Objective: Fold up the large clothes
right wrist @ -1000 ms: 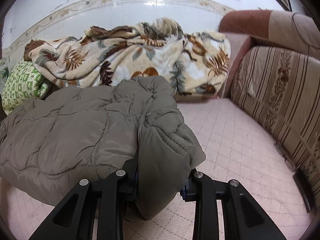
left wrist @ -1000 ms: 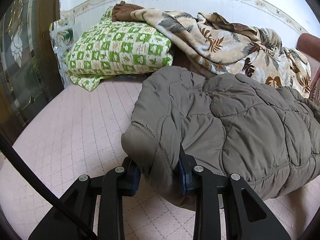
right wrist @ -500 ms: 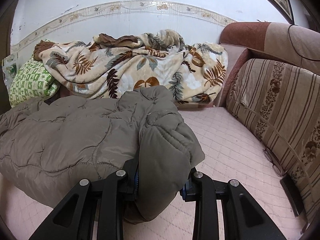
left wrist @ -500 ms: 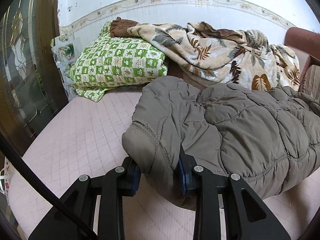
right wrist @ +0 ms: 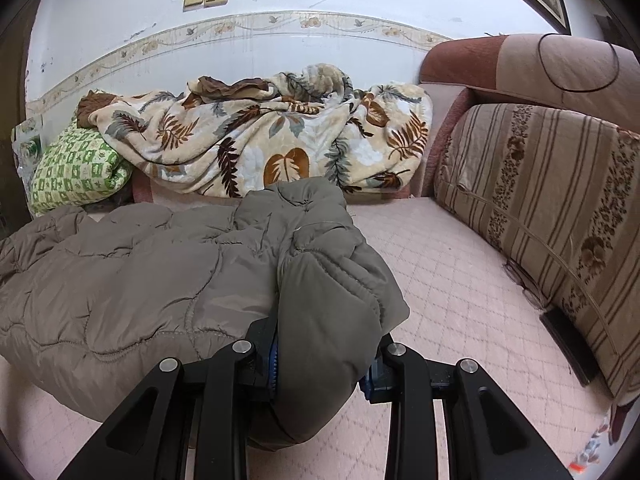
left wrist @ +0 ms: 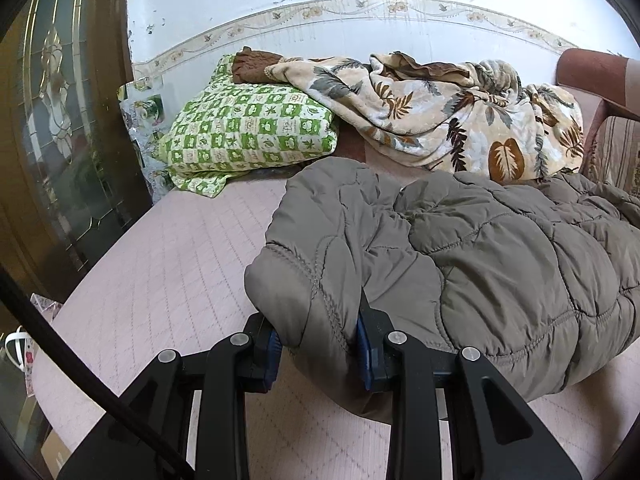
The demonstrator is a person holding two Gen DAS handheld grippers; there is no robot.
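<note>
A grey-brown quilted jacket (left wrist: 500,256) lies bunched across the pink quilted sofa seat (left wrist: 168,272). My left gripper (left wrist: 318,354) is shut on the jacket's left end, a thick fold pinched between its blue pads. In the right wrist view the same jacket (right wrist: 140,280) spreads to the left, and my right gripper (right wrist: 324,364) is shut on its right end, which bulges over the fingers. Both held ends are lifted a little off the seat (right wrist: 452,312). The fabric hides most of the pads.
A leaf-patterned blanket (left wrist: 452,120) and a green checked pillow (left wrist: 248,132) lie along the back wall. A striped sofa cushion (right wrist: 552,208) and armrest stand on the right. A dark glazed door (left wrist: 52,120) borders the left edge of the seat.
Both grippers have pulled back from the wall and risen slightly, drawing the jacket with them. More of the wall and the light switches shows. The grips are unchanged.
</note>
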